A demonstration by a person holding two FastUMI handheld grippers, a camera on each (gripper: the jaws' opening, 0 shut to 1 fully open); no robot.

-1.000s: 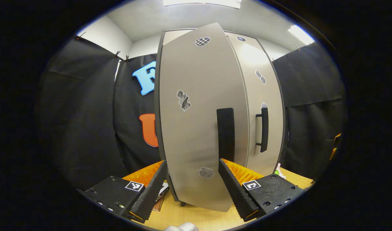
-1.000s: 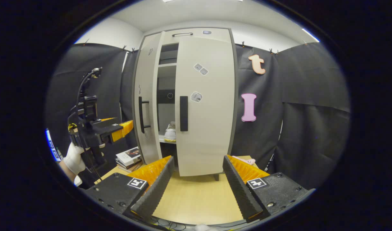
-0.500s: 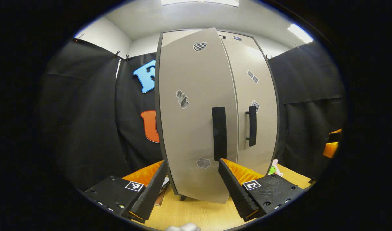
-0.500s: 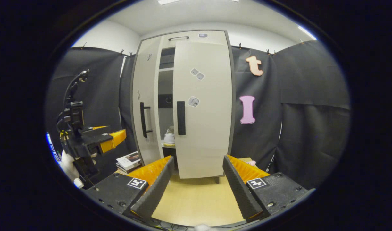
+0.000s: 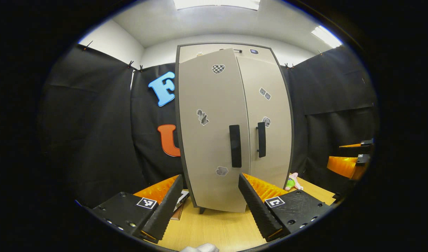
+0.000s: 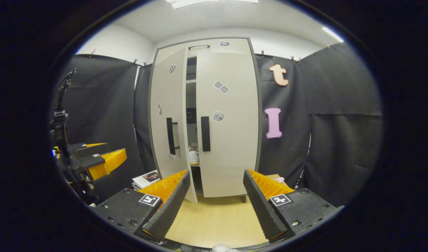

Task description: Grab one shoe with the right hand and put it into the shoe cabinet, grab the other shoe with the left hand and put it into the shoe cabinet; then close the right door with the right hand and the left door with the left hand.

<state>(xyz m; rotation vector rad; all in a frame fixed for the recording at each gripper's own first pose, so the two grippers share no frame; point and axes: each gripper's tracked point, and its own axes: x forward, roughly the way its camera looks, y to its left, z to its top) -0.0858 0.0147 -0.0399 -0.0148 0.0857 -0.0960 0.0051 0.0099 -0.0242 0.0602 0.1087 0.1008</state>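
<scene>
The shoe cabinet (image 6: 220,45) stands upright at the far edge of the counter (image 6: 217,220), against the black cloth wall. Its right door (image 6: 229,122) lies flush with the frame, closed. Its left door (image 6: 168,122) is ajar — a narrow dark gap between the two doors shows shelf edges and, low down, part of a pale shoe (image 6: 193,156) on a shelf inside the cabinet. I cannot tell whether a second shoe sits beside it.

In the left gripper view the left door (image 5: 210,140) faces the camera with its lower corner swung out over the counter; the black handles of both doors sit side by side near the middle seam.

Left gripper (image 5: 210,199): jaws spread wide, nothing between them, short of the left door. Right gripper (image 6: 215,201): jaws likewise wide apart and empty, well back from the cabinet.

A stack of books (image 6: 147,178) lies on the counter left of the cabinet — a small soft toy (image 5: 291,181) near its right side.
</scene>
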